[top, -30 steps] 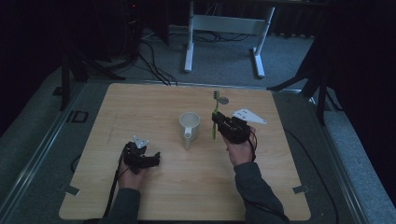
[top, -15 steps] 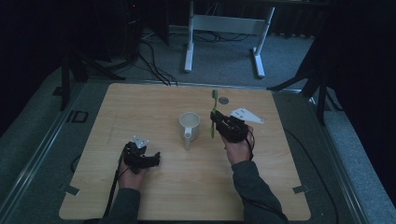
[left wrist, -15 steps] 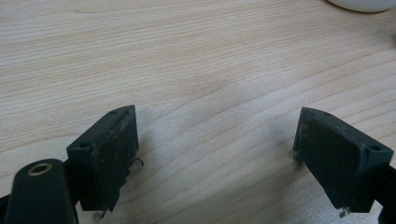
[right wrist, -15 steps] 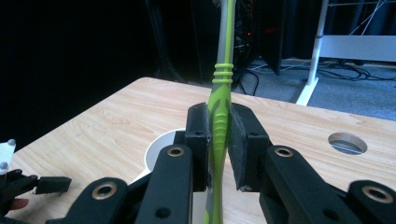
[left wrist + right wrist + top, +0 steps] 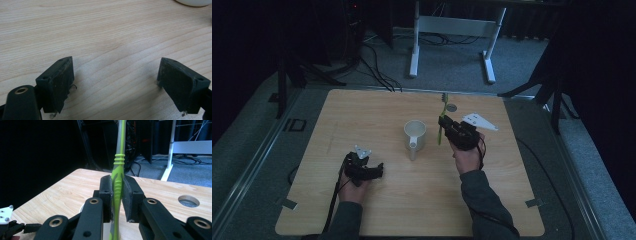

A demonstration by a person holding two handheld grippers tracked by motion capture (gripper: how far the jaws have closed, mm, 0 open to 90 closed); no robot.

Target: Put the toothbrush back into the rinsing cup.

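A green and grey toothbrush (image 5: 442,120) stands upright just right of the white mug (image 5: 414,134) at mid-table. My right gripper (image 5: 446,127) is shut on the toothbrush's handle (image 5: 117,176), which runs up between the two black jaws, and its bristle end points away from me. The mug's rim (image 5: 82,210) peeks out below the right gripper's left jaw. At the front left, my left gripper (image 5: 373,170) rests low over the wood. Its jaws (image 5: 115,75) are wide apart with nothing between them, and the mug's base (image 5: 192,2) sits at the top right of the left gripper view.
The wooden table (image 5: 362,115) has a round cable hole (image 5: 452,107) behind the toothbrush, also seen as a hole (image 5: 188,201) in the right gripper view. A white desk frame (image 5: 452,30) and cables lie on the floor beyond the far edge.
My right gripper has edged slightly left toward the mug with the toothbrush still upright in it. The left gripper has not moved.
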